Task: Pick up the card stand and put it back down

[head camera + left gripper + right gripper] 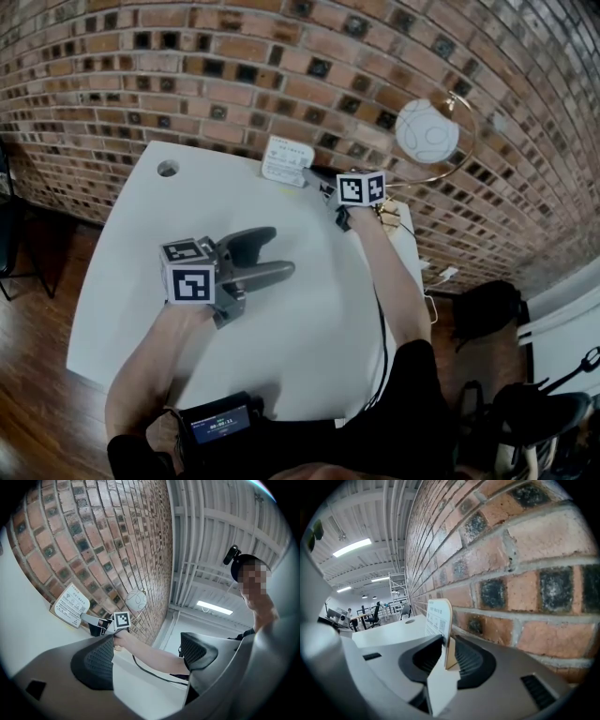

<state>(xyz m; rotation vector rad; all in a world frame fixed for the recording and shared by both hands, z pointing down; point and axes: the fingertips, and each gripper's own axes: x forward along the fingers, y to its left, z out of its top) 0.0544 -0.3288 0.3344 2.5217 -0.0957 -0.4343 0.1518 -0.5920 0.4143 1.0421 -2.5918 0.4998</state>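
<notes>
The card stand (287, 160) stands upright at the far edge of the white table (131, 281), close to the brick wall (281, 56). It looks light, thin and stiff, easy to tip; I'd pinch the flat panel low down. The right gripper (445, 651) straddles it, jaws apart, not clamping. The left gripper (272, 255) rests mid-table, wide and empty. The stand's foot hides behind the jaws; its print is unreadable.
</notes>
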